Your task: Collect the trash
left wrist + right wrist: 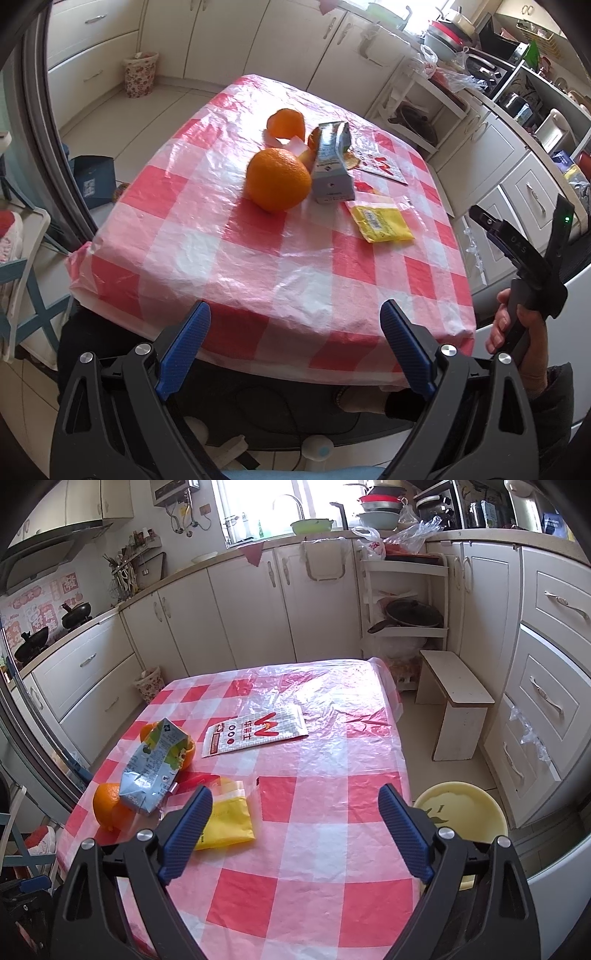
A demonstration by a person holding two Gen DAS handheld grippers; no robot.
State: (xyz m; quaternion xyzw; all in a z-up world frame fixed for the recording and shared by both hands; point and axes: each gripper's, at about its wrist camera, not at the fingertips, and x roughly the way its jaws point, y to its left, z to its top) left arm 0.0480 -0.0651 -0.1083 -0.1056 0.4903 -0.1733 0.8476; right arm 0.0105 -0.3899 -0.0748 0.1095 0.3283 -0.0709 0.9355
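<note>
Both grippers hang at the near edge of the desk (295, 886), and nothing has been picked up: the left gripper (295, 339) has its jaws spread wide with only tablecloth between them, and the right gripper (295, 827) likewise stands wide open and empty. Taking the whole orange (279, 179) as the landmark, the yellow packet (225, 819) lies to its right and nearest the right gripper, almost under its left finger. The crumpled juice carton (332, 162) stands touching the orange on its right side. Beyond the orange lies orange peel (286, 123), and beyond the carton the flat paper bag (255, 733) printed with a red W. A yellow bin (461, 812) sits on the floor off the desk's right edge. This looks like the opening step; the next move probably calls for the right gripper to dip left onto the yellow packet, pinching it flat against the slippery plastic cloth
</note>
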